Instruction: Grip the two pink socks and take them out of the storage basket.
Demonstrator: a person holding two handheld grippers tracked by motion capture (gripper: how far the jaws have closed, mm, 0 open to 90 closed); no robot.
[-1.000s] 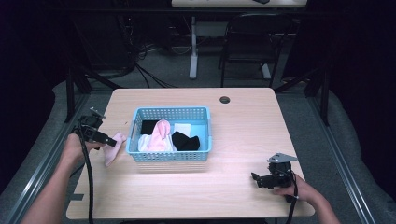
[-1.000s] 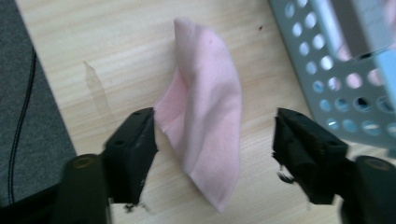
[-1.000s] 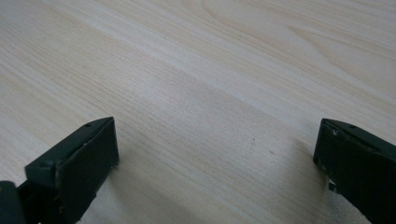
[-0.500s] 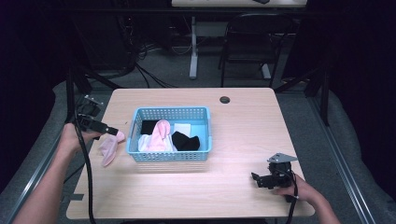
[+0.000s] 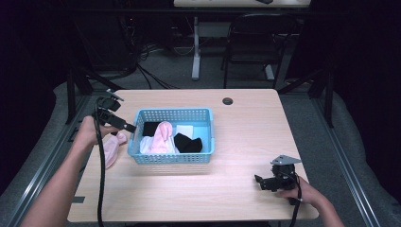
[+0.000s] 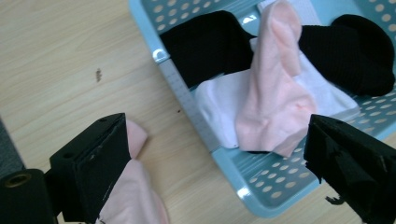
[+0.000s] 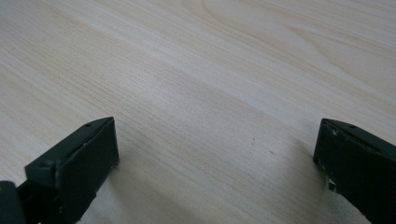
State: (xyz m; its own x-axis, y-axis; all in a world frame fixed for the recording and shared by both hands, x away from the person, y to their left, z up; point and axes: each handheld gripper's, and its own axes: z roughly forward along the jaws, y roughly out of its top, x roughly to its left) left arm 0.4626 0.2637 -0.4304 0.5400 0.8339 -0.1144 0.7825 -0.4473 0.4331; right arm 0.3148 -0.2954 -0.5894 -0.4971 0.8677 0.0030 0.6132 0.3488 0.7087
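The pale wooden surface (image 5: pixel 246 142) sits in a dark room, with a chair (image 5: pixel 250 42) and loose cables on the floor behind it. Your left gripper (image 5: pixel 124 126) hangs above the left rim of the blue basket (image 5: pixel 172 158), its fingers (image 6: pixel 100 154) spread wide after just opening, with nothing pinched between them. A pink sock (image 5: pixel 112 149) lies on the surface just left of the basket (in the left gripper view its edge shows beside one finger, loose on the wood). Inside the basket another pink sock (image 6: pixel 275 98) is draped over a white cloth (image 6: pixel 219 105), with black socks (image 6: pixel 350 51) to either side of it. Your right gripper (image 5: pixel 257 180) rests low on the near right part of the surface, well apart from the basket, fingers (image 7: pixel 79 163) wide over bare wood.
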